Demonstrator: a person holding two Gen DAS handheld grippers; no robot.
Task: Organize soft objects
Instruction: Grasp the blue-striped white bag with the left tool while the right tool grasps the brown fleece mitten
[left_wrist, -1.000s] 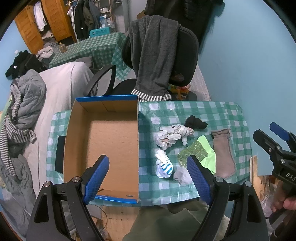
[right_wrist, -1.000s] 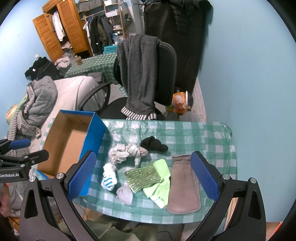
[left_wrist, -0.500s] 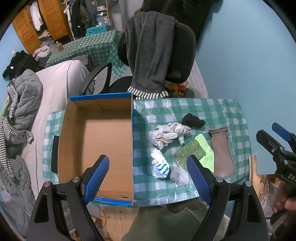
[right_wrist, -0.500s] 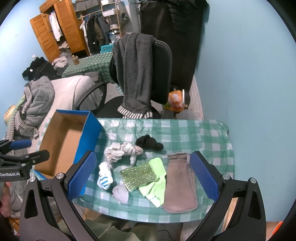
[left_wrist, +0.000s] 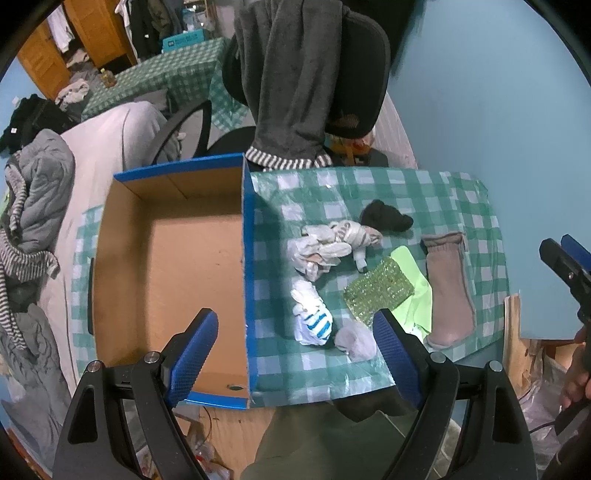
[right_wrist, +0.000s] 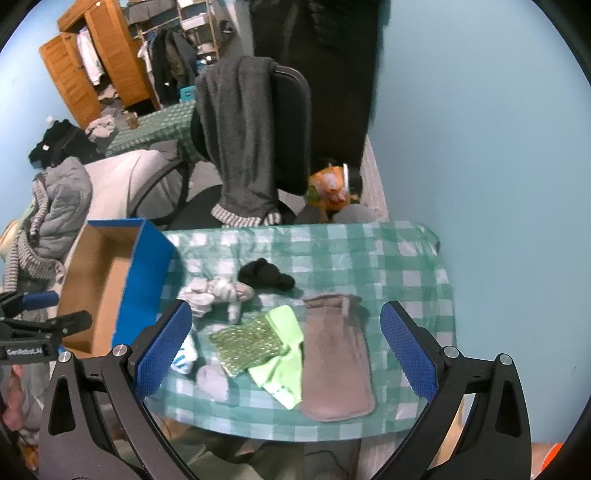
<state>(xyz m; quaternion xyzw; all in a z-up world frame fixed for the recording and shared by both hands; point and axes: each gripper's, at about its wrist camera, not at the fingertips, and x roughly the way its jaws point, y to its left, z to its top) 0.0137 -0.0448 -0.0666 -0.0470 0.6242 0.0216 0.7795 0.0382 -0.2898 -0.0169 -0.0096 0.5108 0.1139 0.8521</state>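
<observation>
While both grippers have edged closer over the last second, the left gripper and right gripper hang wide open and empty; socks lie mid-frame beside the bare box, sorting unstarted.

"GenRobot.AI" lettering on left hand-held gripper body.
</observation>
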